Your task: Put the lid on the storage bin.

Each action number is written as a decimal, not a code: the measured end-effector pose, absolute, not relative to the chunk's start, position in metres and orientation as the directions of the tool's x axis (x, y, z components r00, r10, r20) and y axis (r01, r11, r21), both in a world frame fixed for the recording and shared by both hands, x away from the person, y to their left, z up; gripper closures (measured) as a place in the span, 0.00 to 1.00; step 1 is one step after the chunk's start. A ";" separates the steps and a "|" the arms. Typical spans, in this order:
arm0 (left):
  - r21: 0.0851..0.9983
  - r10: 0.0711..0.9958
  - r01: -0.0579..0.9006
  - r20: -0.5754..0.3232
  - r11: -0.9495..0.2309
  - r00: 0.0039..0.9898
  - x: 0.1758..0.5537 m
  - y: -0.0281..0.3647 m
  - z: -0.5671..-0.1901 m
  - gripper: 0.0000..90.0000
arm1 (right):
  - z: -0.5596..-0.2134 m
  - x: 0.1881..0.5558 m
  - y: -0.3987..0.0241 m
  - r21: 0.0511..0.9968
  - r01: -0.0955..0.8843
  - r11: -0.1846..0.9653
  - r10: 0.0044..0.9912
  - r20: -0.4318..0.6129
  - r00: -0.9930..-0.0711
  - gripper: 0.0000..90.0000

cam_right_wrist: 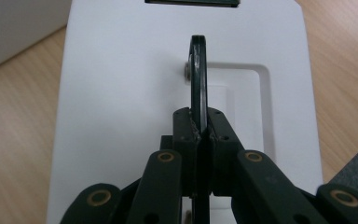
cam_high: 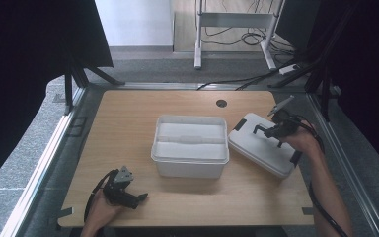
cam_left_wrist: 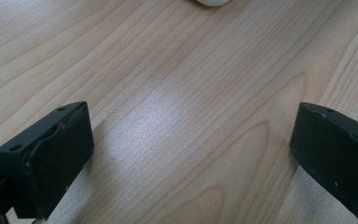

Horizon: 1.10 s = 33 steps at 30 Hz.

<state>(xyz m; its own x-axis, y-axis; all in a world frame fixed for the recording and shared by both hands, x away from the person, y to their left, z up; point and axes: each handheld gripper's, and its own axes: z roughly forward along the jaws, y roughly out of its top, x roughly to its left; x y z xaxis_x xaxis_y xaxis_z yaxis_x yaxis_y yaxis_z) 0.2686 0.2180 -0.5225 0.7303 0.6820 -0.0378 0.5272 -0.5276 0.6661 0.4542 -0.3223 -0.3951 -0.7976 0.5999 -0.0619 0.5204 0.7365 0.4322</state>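
Presently the right gripper (cam_right_wrist: 199, 133) is seen with its jaws pressed together on the dark handle (cam_right_wrist: 198, 74) of the white lid (cam_right_wrist: 121, 93); in the right gripper view the thin handle stands on edge between the two pads, rising from a shallow recess in the lid's top. A dark latch (cam_right_wrist: 191, 2) is noted at the top edge of that frame.

In the high view the right gripper (cam_high: 275, 129) sits right of centre, over the lid (cam_high: 256, 148), which lies flat on the table (cam_high: 128, 118) just beside the right wall of the open white box (cam_high: 190, 146). Whether lid and box touch cannot be told.

The left gripper (cam_left_wrist: 191, 154) has its jaws spread wide with only bare wood between them; in the high view it (cam_high: 128, 195) rests at the lower left of the frame, well apart from the box.

Handling, as judged: the lid is taken to be rigid moulded plastic, light, with a smooth and probably slippery surface, so its flat faces offer a poor hold. The handle is judged the proper grip point. Being thin and apparently hinged, it may let the lid swing or tilt under a single pinch. The box looks stiff and hollow, likely light enough to slide if nudged.
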 end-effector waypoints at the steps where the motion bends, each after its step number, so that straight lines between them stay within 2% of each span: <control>1: 0.666 0.682 0.527 -0.038 -0.528 0.730 0.269 0.218 -0.522 0.00 | -0.391 0.453 -0.323 0.436 0.508 0.742 0.590 -0.065 -0.805 0.94; 20: 0.667 0.683 0.527 -0.038 -0.527 0.730 0.269 0.218 -0.522 0.00 | -0.300 0.432 -0.326 0.470 0.347 0.812 0.450 -0.125 -0.884 0.94; 33: 0.667 0.682 0.527 -0.038 -0.527 0.731 0.269 0.218 -0.522 0.00 | -0.263 0.421 -0.278 0.488 0.206 0.848 0.306 -0.134 -0.942 0.94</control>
<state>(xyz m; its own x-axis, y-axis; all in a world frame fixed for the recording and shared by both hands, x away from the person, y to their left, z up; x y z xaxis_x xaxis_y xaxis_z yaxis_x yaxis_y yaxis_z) 0.2685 0.2180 -0.5224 0.7308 0.6815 -0.0384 0.5268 -0.5273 0.6667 0.4215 -0.2777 -0.2632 -0.9425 0.3061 -0.1345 0.2059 0.8484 0.4876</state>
